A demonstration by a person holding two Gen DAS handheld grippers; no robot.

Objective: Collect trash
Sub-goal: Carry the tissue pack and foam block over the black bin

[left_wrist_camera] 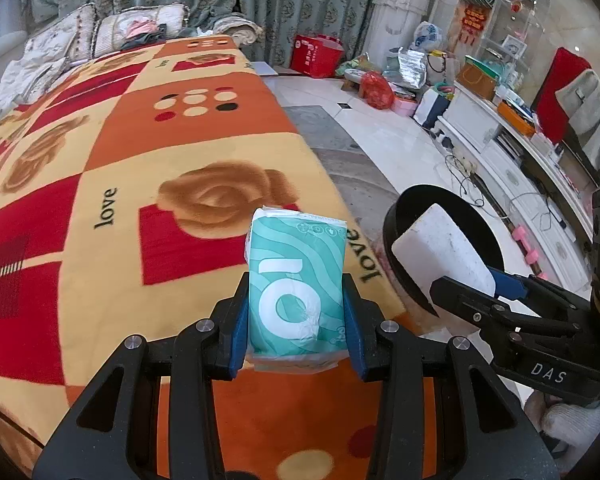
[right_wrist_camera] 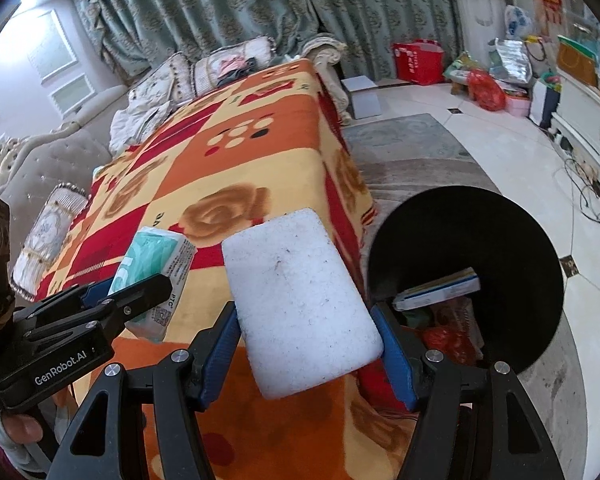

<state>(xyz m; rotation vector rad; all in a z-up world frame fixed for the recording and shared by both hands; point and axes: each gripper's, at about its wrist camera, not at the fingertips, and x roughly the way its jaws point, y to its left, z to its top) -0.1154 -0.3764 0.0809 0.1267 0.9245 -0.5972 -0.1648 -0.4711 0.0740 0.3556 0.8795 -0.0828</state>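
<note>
My left gripper point(left_wrist_camera: 296, 320) is shut on a teal tissue pack point(left_wrist_camera: 296, 280) and holds it above the patterned blanket point(left_wrist_camera: 120, 160). The pack also shows in the right wrist view point(right_wrist_camera: 152, 264), at the left. My right gripper point(right_wrist_camera: 308, 344) is shut on a white foam block point(right_wrist_camera: 296, 304), held above the blanket's edge, left of the black trash bin point(right_wrist_camera: 480, 240). In the left wrist view the foam block point(left_wrist_camera: 440, 252) sits in front of the bin point(left_wrist_camera: 420, 200). The bin holds a white and blue box point(right_wrist_camera: 440, 288) and red wrappers.
The blanket covers a long sofa with cushions point(right_wrist_camera: 228, 64) at its far end. A grey rug point(right_wrist_camera: 400, 140) lies on the tiled floor. A red bag point(right_wrist_camera: 418, 62), other bags and a white cabinet point(left_wrist_camera: 500, 152) with cables stand at the right.
</note>
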